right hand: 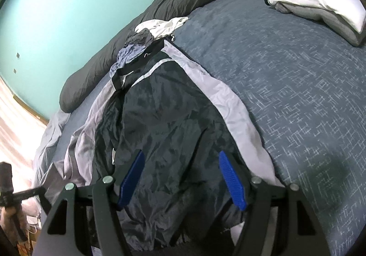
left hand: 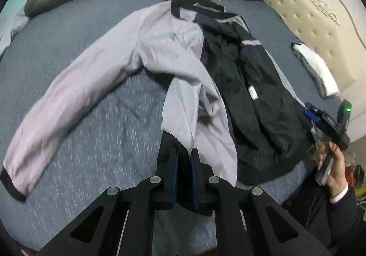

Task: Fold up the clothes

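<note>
Two grippers are in my views; my left gripper [left hand: 184,160] has its fingers clenched on the black cuff [left hand: 180,148] of the grey jacket [left hand: 164,50], which lies spread open on the blue bed [left hand: 103,107], dark lining up; my right gripper [right hand: 180,178] hangs over that lining, fingers released wide; a folded garment [right hand: 320,4] sits near the headboard [left hand: 308,27].

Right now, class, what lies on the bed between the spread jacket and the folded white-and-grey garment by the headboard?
Nothing: between the jacket and the folded garment lies only bare blue bedspread, clearest in the right wrist view.
</note>
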`<state>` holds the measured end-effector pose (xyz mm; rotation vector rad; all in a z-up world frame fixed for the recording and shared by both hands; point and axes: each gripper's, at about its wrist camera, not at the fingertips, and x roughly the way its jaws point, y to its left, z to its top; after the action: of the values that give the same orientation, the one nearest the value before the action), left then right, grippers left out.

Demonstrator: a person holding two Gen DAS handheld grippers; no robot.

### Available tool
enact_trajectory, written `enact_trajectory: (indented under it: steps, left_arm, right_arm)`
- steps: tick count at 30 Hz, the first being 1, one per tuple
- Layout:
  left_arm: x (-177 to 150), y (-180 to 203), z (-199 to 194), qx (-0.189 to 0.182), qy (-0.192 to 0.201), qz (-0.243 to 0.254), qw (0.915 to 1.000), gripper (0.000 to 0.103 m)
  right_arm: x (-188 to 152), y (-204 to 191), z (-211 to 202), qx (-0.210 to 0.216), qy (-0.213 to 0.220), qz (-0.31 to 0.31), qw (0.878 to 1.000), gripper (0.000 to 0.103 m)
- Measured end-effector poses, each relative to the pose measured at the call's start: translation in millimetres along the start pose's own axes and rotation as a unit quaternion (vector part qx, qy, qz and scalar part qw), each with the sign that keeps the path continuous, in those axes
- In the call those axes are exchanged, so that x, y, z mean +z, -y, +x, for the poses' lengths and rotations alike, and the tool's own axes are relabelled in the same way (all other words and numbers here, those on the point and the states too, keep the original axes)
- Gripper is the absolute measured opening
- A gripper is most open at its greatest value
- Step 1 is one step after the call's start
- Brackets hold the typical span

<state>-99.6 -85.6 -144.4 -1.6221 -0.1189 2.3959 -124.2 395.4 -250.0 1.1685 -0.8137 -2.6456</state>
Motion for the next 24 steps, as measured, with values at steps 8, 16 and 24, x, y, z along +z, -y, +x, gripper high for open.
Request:
enact_trajectory:
  steps: [8, 16, 24]
  left_arm:
    - [-39.3, 12.4, -0.4, -0.02, -0.035, -0.024, 0.9989, 0.01]
    - [-39.8, 9.0, -10.7, -0.001, -0.012, -0.028, 0.9995, 0.016]
    - [-26.3, 3.4, -6.6, 0.039, 0.004, 0.016, 0.9991, 0.033]
  right_arm:
    - [-0.9, 5.6, -5.8, 0.002, 0.007, 0.018, 1.0, 0.069]
    - [-1.1, 7.3, -6.1, 0.002, 0.009, 0.025, 1.0, 0.069]
    - [-0.4, 7.8, -4.9, 0.002, 0.008, 0.025, 1.0, 0.069]
